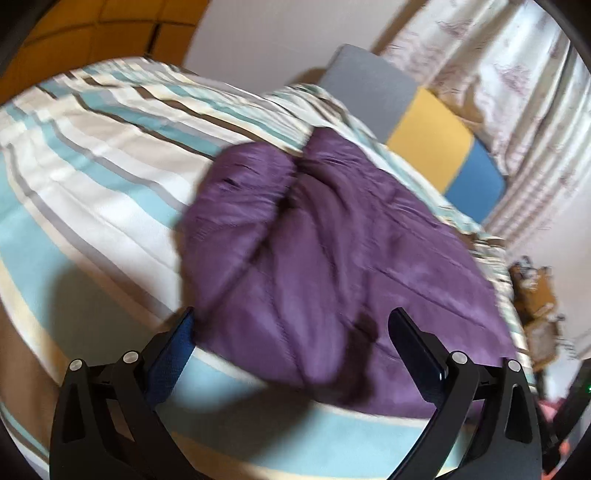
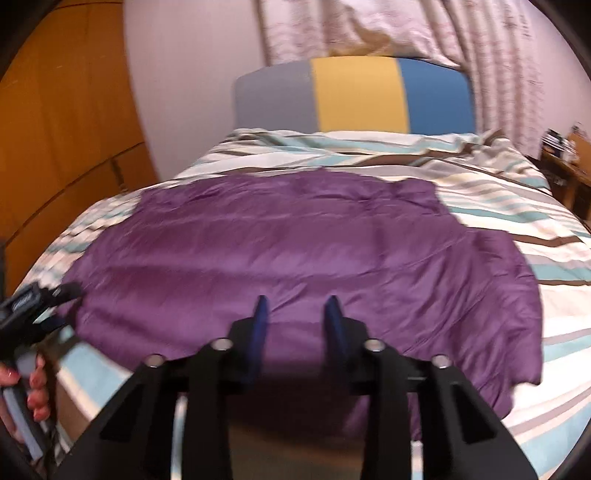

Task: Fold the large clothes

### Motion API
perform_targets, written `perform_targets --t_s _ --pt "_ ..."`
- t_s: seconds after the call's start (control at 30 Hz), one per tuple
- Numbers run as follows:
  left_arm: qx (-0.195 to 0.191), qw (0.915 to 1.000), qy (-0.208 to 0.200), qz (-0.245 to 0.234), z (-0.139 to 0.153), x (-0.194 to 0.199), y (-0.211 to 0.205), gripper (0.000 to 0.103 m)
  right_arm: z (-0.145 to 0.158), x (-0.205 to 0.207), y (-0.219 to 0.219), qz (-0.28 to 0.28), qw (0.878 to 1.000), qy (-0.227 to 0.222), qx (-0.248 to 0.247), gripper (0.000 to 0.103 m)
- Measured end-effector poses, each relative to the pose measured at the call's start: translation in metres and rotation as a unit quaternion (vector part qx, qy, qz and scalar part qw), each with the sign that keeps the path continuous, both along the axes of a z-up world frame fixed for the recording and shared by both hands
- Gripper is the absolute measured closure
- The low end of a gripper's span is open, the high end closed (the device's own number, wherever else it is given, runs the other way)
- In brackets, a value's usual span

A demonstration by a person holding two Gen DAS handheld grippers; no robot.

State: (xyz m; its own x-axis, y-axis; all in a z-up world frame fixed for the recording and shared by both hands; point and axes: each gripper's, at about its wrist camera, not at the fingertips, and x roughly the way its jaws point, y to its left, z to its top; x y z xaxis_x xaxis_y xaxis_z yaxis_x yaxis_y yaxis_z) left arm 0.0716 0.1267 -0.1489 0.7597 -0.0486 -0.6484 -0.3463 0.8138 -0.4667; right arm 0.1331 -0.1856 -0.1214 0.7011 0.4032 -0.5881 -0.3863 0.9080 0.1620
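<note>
A large purple quilted garment (image 2: pixel 295 251) lies spread on a striped bed; in the left wrist view (image 1: pixel 325 251) part of it is folded over into a bunched ridge. My left gripper (image 1: pixel 291 317) is open, its fingers straddling the garment's near edge, nothing clamped. It also shows at the left edge of the right wrist view (image 2: pixel 55 295), held by a hand. My right gripper (image 2: pixel 297 304) is open with a narrower gap, just above the garment's near hem, holding nothing.
The bed has a striped teal, white and brown cover (image 2: pixel 517 206) and a grey, yellow and blue headboard (image 2: pixel 354 96). Curtains (image 2: pixel 369 26) hang behind. An orange wardrobe (image 2: pixel 55 129) stands at left, a cluttered wooden table (image 2: pixel 569 162) at right.
</note>
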Motion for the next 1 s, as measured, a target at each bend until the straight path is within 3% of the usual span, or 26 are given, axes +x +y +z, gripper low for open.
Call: perform_targets --t_s 0.2,0.37,0.57,0.83,0.87,0.9,1.0 --pt "-0.067 0.9974 -0.016 0.02 -0.004 0.003 0.003 0.007 -0.001 -0.004 0.018 0.037 0.999 -0.006 -0.009 0.086" --pt "-0.059 0.9975 -0.015 0.037 -0.006 0.011 0.0 0.007 -0.022 0.016 0.031 0.046 0.998 0.039 -0.035 0.086" --pt "-0.071 0.995 -0.025 0.067 -0.007 0.013 -0.003 0.007 -0.027 0.016 0.03 0.045 0.998 0.039 -0.035 0.086" --pt "-0.17 0.9815 -0.034 0.081 -0.007 0.008 -0.002 0.008 -0.027 0.015 0.029 0.044 0.998 0.036 -0.03 0.086" --pt "-0.18 0.979 -0.037 0.089 -0.01 0.011 0.004 0.012 -0.027 0.015 0.028 0.044 0.998 0.037 -0.026 0.086" --pt "-0.187 0.9768 -0.034 0.099 -0.011 0.014 0.009 0.024 -0.027 0.015 0.027 0.044 0.998 0.038 -0.024 0.086" --pt "-0.236 0.9613 -0.024 0.139 -0.021 0.026 0.033 0.044 -0.027 0.015 0.025 0.046 0.998 0.038 -0.02 0.086"
